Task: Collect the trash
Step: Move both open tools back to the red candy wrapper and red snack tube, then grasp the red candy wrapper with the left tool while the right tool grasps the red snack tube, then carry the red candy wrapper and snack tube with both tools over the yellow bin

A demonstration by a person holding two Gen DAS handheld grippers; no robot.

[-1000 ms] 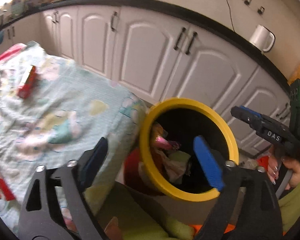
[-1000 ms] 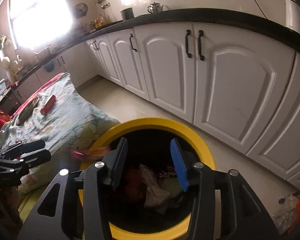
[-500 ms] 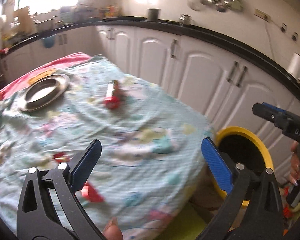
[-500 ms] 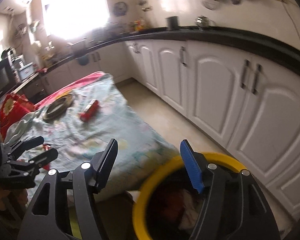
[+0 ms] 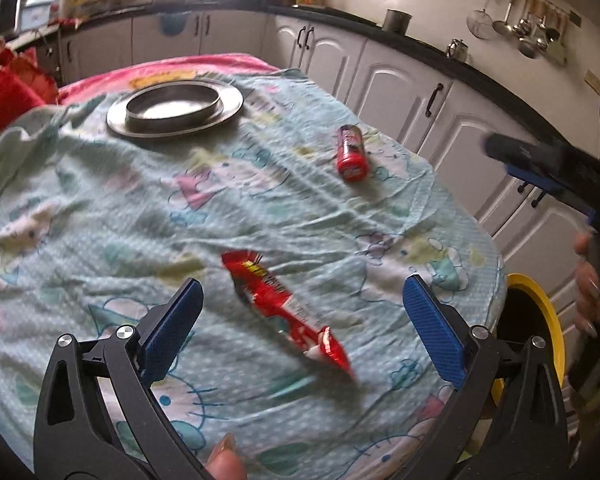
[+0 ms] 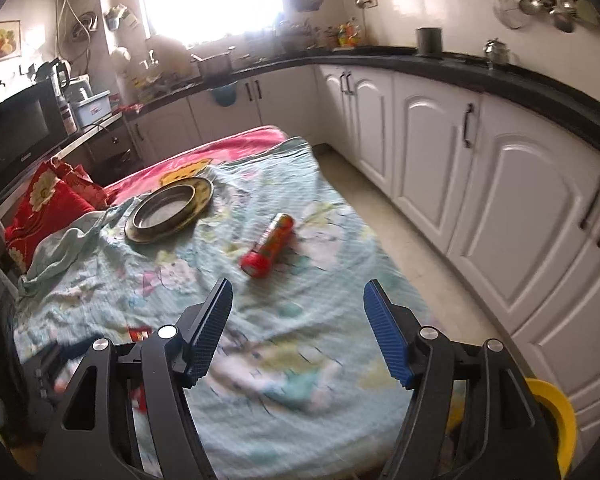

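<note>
A red snack wrapper (image 5: 284, 308) lies flat on the light blue patterned cloth (image 5: 180, 208), just ahead of my open, empty left gripper (image 5: 300, 328). A red cylindrical can (image 5: 351, 153) lies on its side farther back; it also shows in the right wrist view (image 6: 269, 239). My right gripper (image 6: 300, 328) is open and empty above the cloth, well short of the can, and appears blurred at the right edge of the left wrist view (image 5: 540, 164). The yellow-rimmed trash bin (image 5: 540, 320) stands off the table's right end, its rim also visible in the right wrist view (image 6: 556, 420).
A round metal plate (image 5: 176, 110) sits at the far side of the table. A red cushion (image 6: 48, 204) lies at the left. White cabinets (image 6: 500, 184) under a black counter run along the right, with floor between them and the table.
Both grippers have swung left from above the trash bin to over the table. The bin has slid to the right edge, and the wrapper and can now lie ahead. Both stay open.
</note>
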